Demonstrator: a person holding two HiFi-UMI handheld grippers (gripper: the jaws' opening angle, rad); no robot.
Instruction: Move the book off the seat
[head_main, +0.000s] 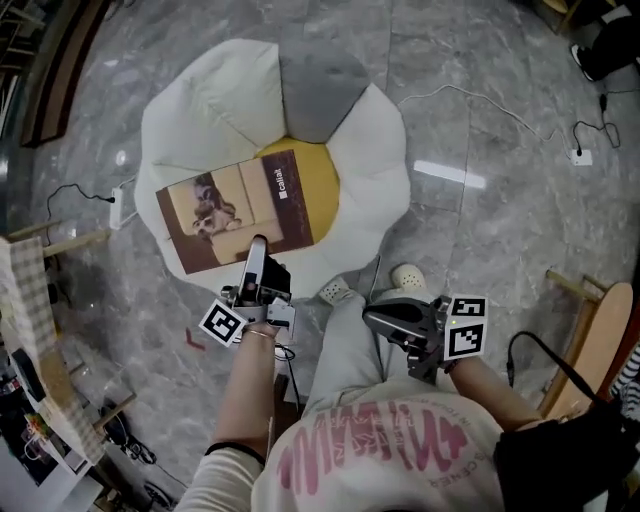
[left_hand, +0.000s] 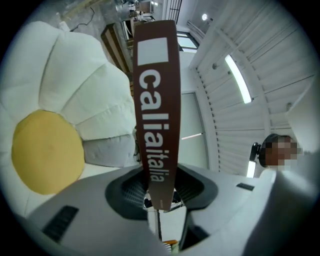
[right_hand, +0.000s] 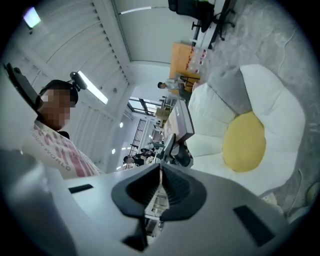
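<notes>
The big brown-spined book (head_main: 240, 212) with a tan photo cover was clamped in the left gripper (head_main: 257, 245), which had it by the edge nearest the person. In the left gripper view the dark ribbed pads (left_hand: 131, 189) were pressed on either side of the spine (left_hand: 156, 100), with white lettering running up it.

From the head view the book sat over the left-front part of the flower-shaped beanbag seat (head_main: 200, 110), the one with white petals. It also covered a chunk of the round yellow centre (head_main: 318, 180). I couldn't tell if it was touching the cushion or clear of it. One petal at the far side was grey (head_main: 318, 95).

The right gripper (head_main: 372, 318) was off to the side near the person's leg, well apart from the book. Its jaws were pinched fully together with nothing between them, which showed clearly in the right gripper view (right_hand: 160, 185). The seat (right_hand: 270, 115) showed off to that view's right.

All of this was on a grey marble floor (head_main: 480, 100), with a white cable (head_main: 470, 95) trailing across it past the seat.
</notes>
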